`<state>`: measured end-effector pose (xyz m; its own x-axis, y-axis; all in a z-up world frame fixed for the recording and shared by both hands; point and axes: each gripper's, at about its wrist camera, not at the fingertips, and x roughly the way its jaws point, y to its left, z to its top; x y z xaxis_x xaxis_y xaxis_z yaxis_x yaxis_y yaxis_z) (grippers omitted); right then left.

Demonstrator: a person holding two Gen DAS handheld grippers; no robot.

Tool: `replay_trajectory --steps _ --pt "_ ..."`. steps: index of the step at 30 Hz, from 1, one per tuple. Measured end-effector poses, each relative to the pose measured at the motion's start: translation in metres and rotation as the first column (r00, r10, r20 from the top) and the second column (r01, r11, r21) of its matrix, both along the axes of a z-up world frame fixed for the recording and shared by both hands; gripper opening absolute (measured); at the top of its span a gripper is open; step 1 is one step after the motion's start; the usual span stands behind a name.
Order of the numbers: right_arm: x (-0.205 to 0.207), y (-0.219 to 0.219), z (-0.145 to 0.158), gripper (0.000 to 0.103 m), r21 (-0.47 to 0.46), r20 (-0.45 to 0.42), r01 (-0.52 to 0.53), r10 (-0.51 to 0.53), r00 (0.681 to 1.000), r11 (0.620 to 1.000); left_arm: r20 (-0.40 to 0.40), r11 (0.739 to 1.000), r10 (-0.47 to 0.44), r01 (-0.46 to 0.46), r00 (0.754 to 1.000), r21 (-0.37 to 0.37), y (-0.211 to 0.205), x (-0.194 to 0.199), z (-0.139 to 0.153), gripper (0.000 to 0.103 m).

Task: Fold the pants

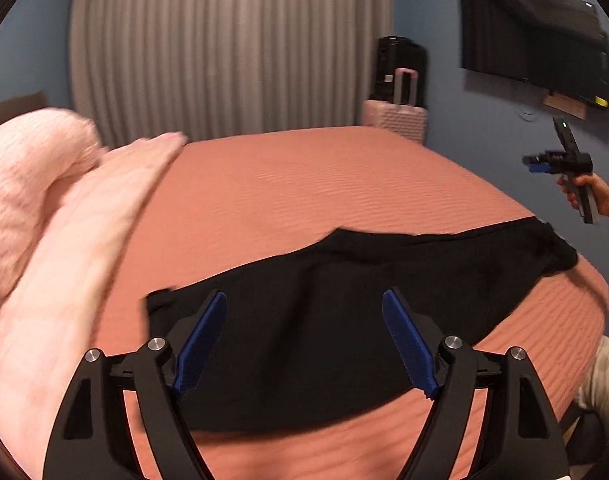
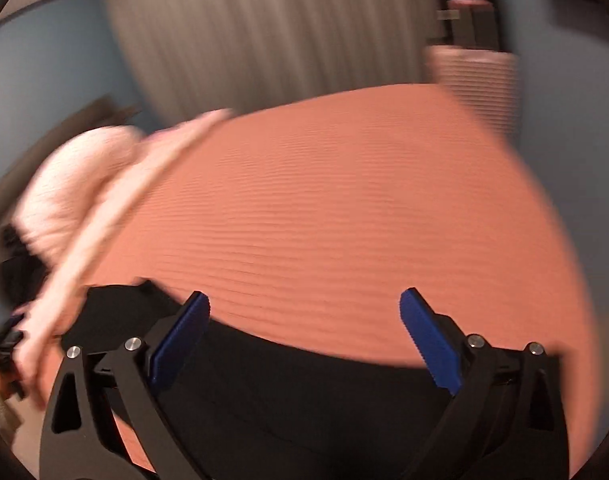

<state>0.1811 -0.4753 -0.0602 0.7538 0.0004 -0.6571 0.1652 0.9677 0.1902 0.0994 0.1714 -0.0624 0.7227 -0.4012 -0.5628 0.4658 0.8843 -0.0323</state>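
Both hand-held grippers, left (image 1: 304,344) and right (image 2: 304,344), are hovering spread and empty over black pants (image 1: 344,300) lying on the bed (image 1: 324,184), apparently between folds, with an edge needing pinching next.

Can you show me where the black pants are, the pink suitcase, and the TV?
black pants (image 1: 344,280): left wrist view, middle of the fabric.
pink suitcase (image 1: 396,118): left wrist view, ribbed front shell.
TV (image 1: 536,44): left wrist view, centre of the dark screen.
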Motion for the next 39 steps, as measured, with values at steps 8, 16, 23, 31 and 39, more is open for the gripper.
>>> replay_trajectory --steps 8,16,23,31,39 --pt "-0.028 -0.13 -0.082 0.092 -0.041 -0.24 -0.086 0.074 0.968 0.995 -0.045 0.979 -0.182 0.177 0.982 -0.097 -0.199 0.018 -0.014 0.079" --pt "-0.002 -0.119 -0.128 0.076 0.021 -0.277 -0.379 0.369 0.887 0.925 -0.113 0.973 -0.221 0.211 0.969 -0.094 -0.299 0.023 -0.022 0.079" --pt "-0.025 -0.126 -0.11 0.076 0.102 -0.133 -0.464 0.474 0.87 0.88 -0.152 0.984 -0.172 0.163 0.973 -0.067 -0.304 0.021 -0.032 0.079" --pt "-0.003 -0.133 -0.131 0.072 0.172 -0.134 -0.524 0.546 0.827 0.834 -0.191 0.989 -0.134 0.119 0.972 -0.089 -0.304 0.01 -0.045 0.079" --pt "-0.012 -0.114 -0.119 0.008 0.107 -0.102 -0.686 0.694 0.712 0.72 -0.187 0.988 -0.143 0.128 0.972 -0.091 -0.324 0.012 -0.046 0.079"
